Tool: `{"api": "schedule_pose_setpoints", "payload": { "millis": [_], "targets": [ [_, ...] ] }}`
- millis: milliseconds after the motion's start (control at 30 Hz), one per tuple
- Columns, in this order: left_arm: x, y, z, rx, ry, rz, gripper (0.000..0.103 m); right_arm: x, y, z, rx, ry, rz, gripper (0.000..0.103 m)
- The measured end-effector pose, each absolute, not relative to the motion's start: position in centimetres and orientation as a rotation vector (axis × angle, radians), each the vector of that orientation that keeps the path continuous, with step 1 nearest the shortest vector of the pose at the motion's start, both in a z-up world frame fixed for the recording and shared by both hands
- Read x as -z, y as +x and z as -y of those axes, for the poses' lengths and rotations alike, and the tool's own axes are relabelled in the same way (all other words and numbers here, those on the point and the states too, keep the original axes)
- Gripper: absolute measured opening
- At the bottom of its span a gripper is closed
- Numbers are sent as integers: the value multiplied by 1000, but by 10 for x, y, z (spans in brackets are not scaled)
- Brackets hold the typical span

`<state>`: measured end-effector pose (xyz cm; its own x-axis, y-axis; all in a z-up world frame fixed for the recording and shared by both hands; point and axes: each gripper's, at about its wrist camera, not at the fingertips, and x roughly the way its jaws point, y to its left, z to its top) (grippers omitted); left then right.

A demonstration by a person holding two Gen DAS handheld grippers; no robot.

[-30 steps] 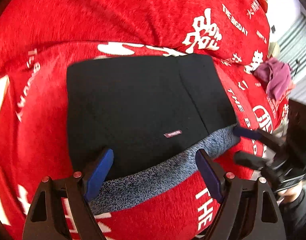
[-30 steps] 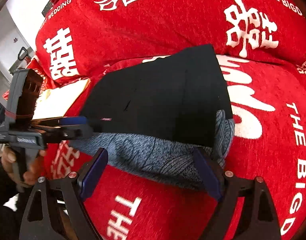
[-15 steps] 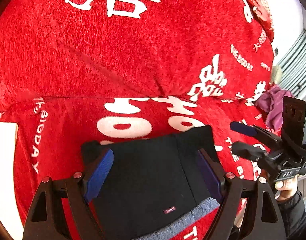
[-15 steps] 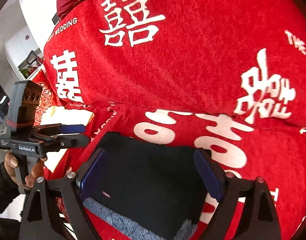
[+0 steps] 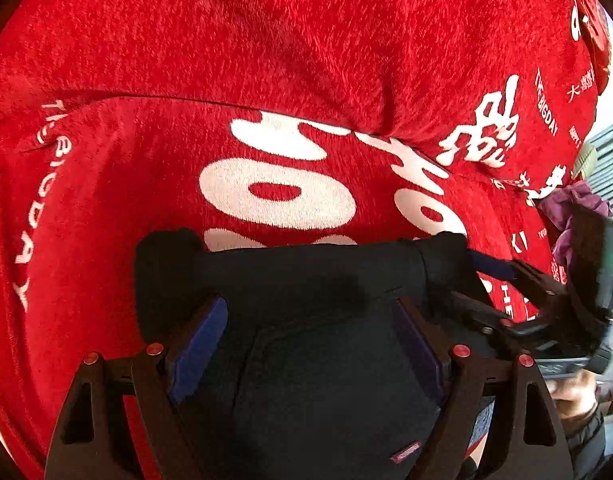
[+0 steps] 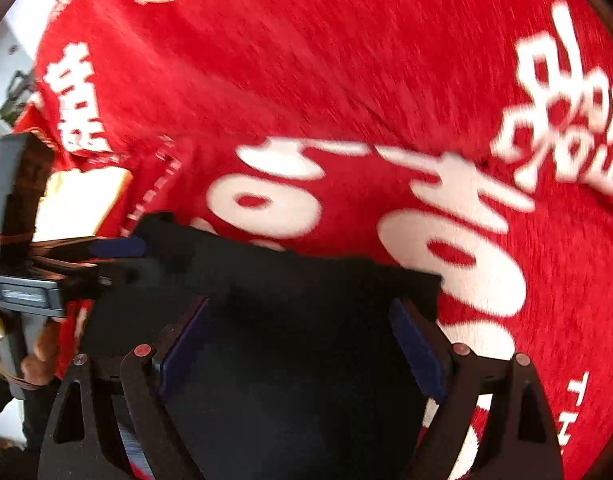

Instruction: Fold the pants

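Note:
The black pants [image 5: 314, 344], with a grey lining [image 5: 481, 420] at the near edge, lie folded on a red sofa cover [image 5: 266, 80]. My left gripper [image 5: 306, 344] is open, its blue pads on either side above the black cloth near its far edge. My right gripper [image 6: 302, 348] is open the same way over the pants [image 6: 290, 360]. The right gripper also shows in the left wrist view [image 5: 494, 280], at the pants' far right corner. The left gripper shows in the right wrist view [image 6: 118, 256], at the far left corner.
The red cover carries white lettering [image 5: 274, 196] and rises into a backrest behind. A purple cloth [image 5: 574, 208] lies at the far right. A pale cushion or paper [image 6: 82, 200] sits at the left of the sofa.
Both grippers have moved forward over the pants, from the near grey edge to the far edge, and lowered close to the cloth. The right wrist view is blurred by motion.

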<state>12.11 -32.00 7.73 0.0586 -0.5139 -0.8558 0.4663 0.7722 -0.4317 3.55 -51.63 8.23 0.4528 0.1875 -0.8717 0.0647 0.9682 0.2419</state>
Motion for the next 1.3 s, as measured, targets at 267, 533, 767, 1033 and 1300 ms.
{"api": "schedule_pose_setpoints", "payload": {
  "millis": [267, 533, 767, 1033, 1300],
  "targets": [
    [-106, 106, 327, 757, 107, -1233, 85, -82, 27, 521, -6, 263, -1109, 94],
    [-106, 54, 301, 804, 84, -1218, 85, -128, -69, 477, -89, 267, -927, 98],
    [-120, 52, 307, 843, 83, -1170, 96, -92, -93, 445, 8, 85, -1004, 100],
    [-71, 113, 314, 790, 45, -1359, 96, -69, -118, 450, -22, 251, -977, 102],
    [-132, 51, 277, 693, 67, -1106, 102, -121, -157, 443, 29, 259, -839, 102]
  ]
}}
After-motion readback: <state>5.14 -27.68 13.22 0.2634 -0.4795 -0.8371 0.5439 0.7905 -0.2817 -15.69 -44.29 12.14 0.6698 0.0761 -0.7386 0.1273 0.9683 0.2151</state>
